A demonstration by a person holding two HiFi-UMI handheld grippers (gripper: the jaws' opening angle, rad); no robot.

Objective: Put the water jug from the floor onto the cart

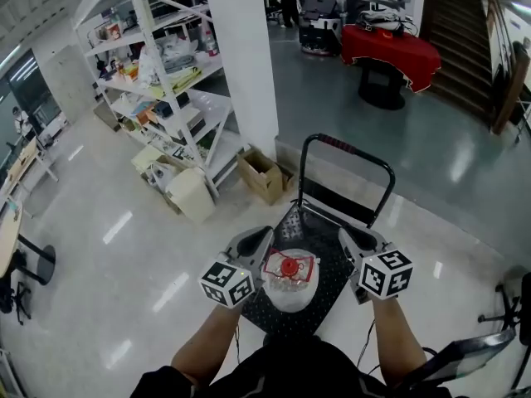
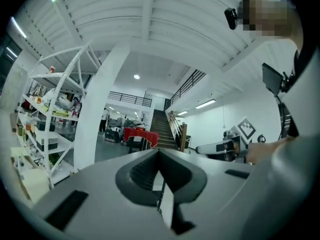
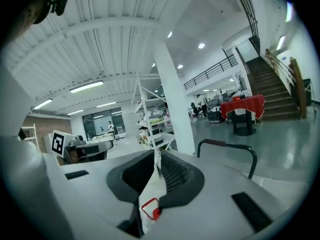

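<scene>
Over the cart (image 1: 304, 222), the water jug (image 1: 289, 282) is being squeezed between left gripper (image 1: 255, 240) and right gripper (image 1: 354, 240), each with jaws pressed together; lowering seems due.

I recorded the water jug (image 1: 288, 282) between the left gripper (image 1: 251, 247) and the right gripper (image 1: 358, 243), one on each side, over the near end of the cart (image 1: 328, 259). From the head view I could not confirm whether it rested on the deck or hung just above. The cart handle (image 1: 344, 152) stood at the far end. A cardboard box (image 1: 261, 174) lay beyond the cart to the left, at the foot of a pillar (image 1: 245, 56). A shelving rack (image 1: 158, 81) stood left of that pillar. A table (image 1: 390, 48) stood far behind at right, with a staircase (image 1: 460, 31) to its right.
</scene>
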